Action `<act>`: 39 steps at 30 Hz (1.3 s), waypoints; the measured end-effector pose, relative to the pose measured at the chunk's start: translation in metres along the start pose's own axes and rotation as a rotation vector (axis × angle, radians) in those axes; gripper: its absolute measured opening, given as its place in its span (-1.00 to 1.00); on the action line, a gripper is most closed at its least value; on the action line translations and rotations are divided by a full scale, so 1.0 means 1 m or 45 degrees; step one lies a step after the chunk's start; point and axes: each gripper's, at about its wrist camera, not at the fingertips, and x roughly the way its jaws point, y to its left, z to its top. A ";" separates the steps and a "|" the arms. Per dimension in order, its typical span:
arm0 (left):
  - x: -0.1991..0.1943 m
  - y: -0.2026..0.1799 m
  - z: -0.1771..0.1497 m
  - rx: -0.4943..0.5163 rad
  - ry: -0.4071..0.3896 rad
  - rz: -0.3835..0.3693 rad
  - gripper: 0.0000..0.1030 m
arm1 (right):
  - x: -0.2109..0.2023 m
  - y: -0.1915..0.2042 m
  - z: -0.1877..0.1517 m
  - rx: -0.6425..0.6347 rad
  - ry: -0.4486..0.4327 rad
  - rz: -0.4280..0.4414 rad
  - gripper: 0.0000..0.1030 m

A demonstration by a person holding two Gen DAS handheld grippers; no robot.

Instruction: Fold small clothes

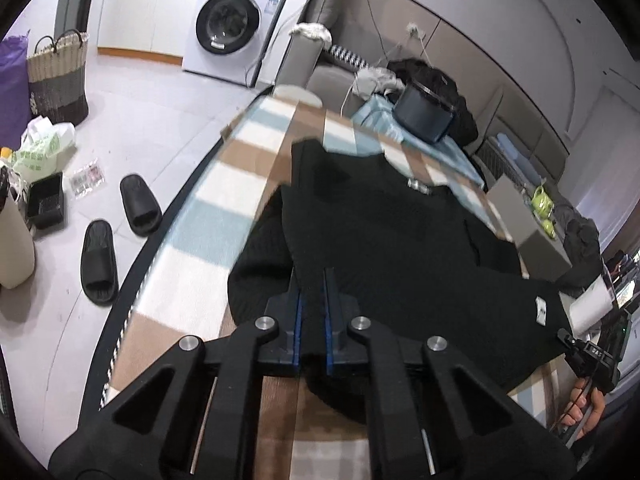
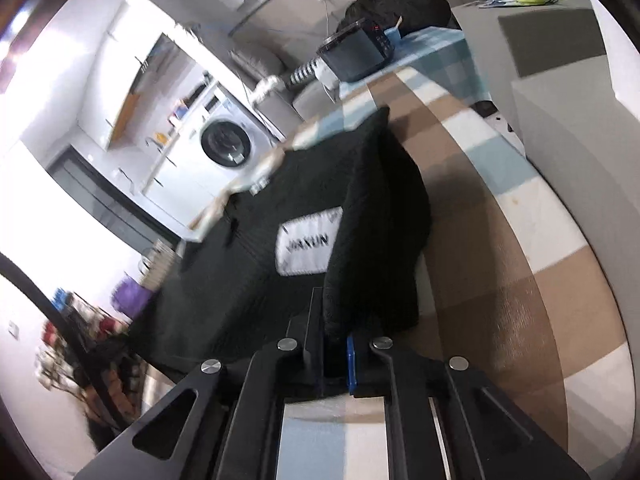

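Observation:
A black knitted garment [image 1: 384,232] lies spread on the checked cloth of the table [image 1: 208,216]. My left gripper [image 1: 313,276] is shut on the near edge of the black garment, with fabric pinched between the blue pads. In the right wrist view the same black garment [image 2: 248,264] shows a white label [image 2: 308,244], and one side is lifted into a fold. My right gripper [image 2: 332,320] is shut on that raised fold. In the left wrist view the right gripper [image 1: 588,356] and a hand appear at the far right edge of the garment.
A dark box-shaped appliance [image 1: 424,114] and a pile of dark clothes sit at the table's far end. Black slippers [image 1: 120,236], a woven basket [image 1: 58,76] and bags lie on the floor to the left. A washing machine [image 1: 234,28] stands beyond.

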 end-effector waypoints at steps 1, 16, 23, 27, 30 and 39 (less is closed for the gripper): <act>-0.003 0.000 0.006 -0.010 -0.015 -0.016 -0.90 | -0.004 0.002 0.005 0.006 -0.018 0.022 -0.87; 0.027 -0.011 0.113 -0.063 -0.167 -0.098 -0.90 | 0.024 0.017 0.117 0.231 -0.226 0.165 -0.87; 0.137 -0.007 0.178 -0.055 -0.094 0.014 -0.89 | 0.108 0.000 0.187 0.303 -0.195 -0.012 -0.87; 0.183 0.003 0.190 -0.082 0.016 0.138 -0.24 | 0.150 -0.016 0.208 0.301 -0.122 -0.217 -0.37; 0.184 0.016 0.183 -0.132 0.004 0.108 0.07 | 0.146 -0.023 0.204 0.271 -0.127 -0.240 -0.16; 0.144 0.017 0.111 -0.015 0.143 0.079 0.11 | 0.111 -0.004 0.142 0.006 0.061 -0.261 0.14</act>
